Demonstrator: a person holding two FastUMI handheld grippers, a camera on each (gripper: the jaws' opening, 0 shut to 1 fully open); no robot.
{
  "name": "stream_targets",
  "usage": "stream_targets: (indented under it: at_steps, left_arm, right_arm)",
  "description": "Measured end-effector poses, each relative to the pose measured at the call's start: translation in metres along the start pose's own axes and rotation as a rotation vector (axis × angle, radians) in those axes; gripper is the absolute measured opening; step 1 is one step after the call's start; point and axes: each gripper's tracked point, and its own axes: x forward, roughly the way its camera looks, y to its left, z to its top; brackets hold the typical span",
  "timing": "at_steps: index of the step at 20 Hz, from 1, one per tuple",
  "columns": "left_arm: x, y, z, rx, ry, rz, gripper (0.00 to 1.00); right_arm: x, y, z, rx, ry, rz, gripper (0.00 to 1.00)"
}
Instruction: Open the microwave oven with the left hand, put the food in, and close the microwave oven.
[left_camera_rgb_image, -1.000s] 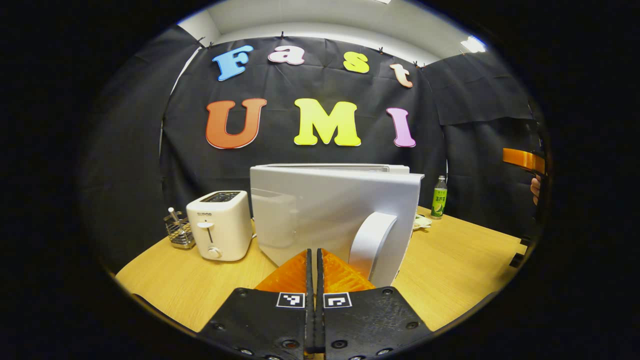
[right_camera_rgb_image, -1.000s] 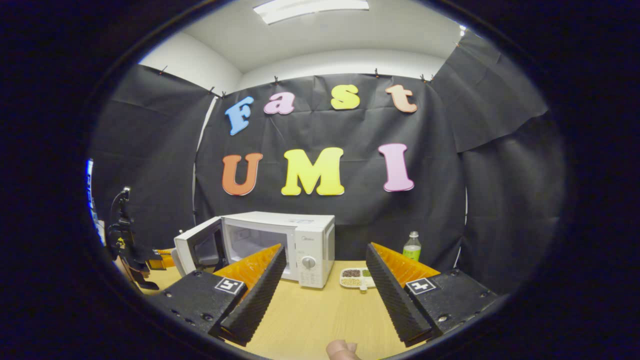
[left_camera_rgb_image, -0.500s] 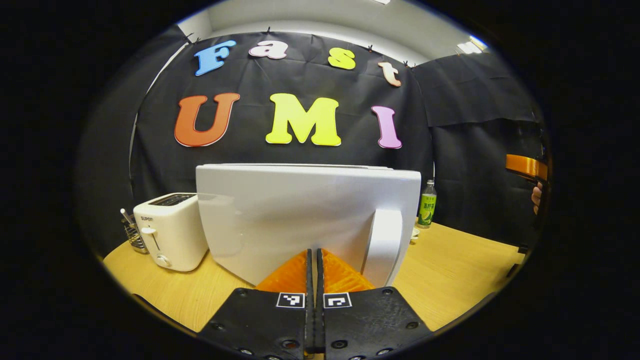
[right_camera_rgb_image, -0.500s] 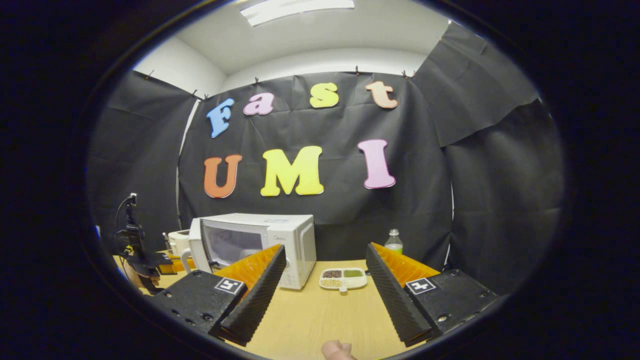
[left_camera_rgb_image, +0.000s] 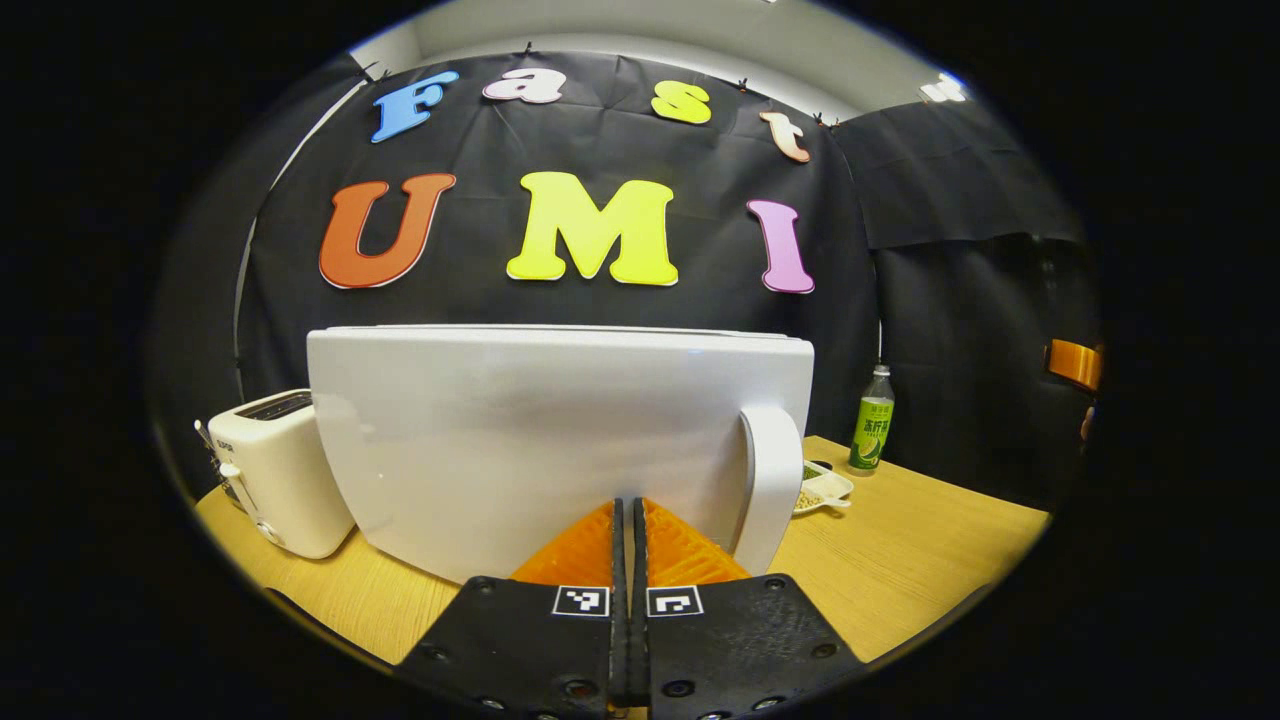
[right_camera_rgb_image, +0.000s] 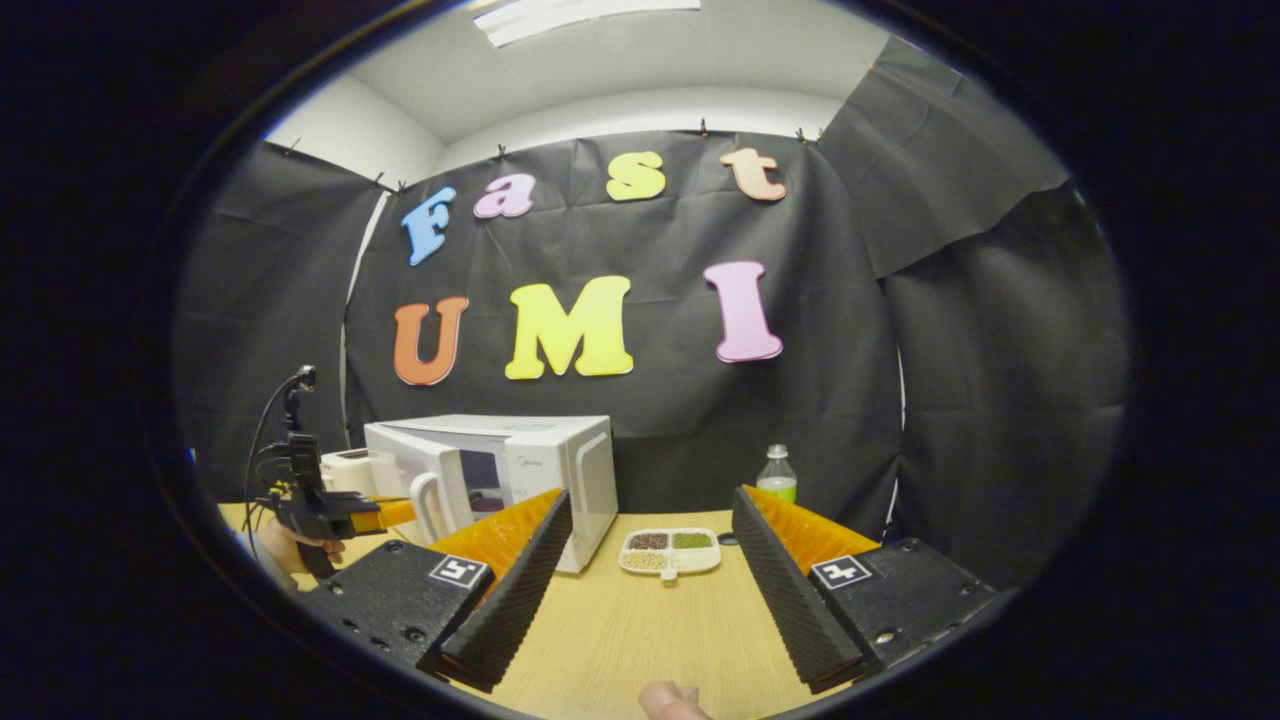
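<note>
The white microwave (right_camera_rgb_image: 560, 465) stands on the wooden table with its door (left_camera_rgb_image: 560, 430) ajar. The door's outer face looms large in the left gripper view, its curved handle (left_camera_rgb_image: 770, 480) at the right. My left gripper (left_camera_rgb_image: 628, 503) is shut, empty, with its tips at the lower part of that face. In the right gripper view the left gripper (right_camera_rgb_image: 385, 515) reaches the door beside the handle (right_camera_rgb_image: 432, 505). A white divided food tray (right_camera_rgb_image: 670, 550) lies on the table right of the microwave. My right gripper (right_camera_rgb_image: 650, 495) hangs open and empty, well short of the tray.
A white toaster (left_camera_rgb_image: 280, 470) stands left of the microwave. A green-labelled bottle (right_camera_rgb_image: 778, 478) stands at the back, behind the tray. Bare wooden table (right_camera_rgb_image: 640, 630) lies between the right gripper and the tray. A thumb (right_camera_rgb_image: 670, 700) shows at the bottom edge.
The door has swung from wide open toward the microwave body, with my shut left gripper staying against its outer face. The right gripper stays open while its view drifts rightward.
</note>
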Motion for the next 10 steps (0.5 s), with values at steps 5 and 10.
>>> stream_targets:
  at_steps: [5, 10]
  left_arm:
    - [0.038, -0.001, 0.002, 0.043, -0.001, 0.041, 0.00]
    - [0.065, 0.006, -0.003, 0.059, 0.021, 0.104, 0.00]
  right_arm:
    - [0.009, -0.009, -0.015, 0.028, 0.025, 0.006, 0.96]
    - [0.008, -0.014, -0.021, 0.039, 0.041, 0.000, 0.96]
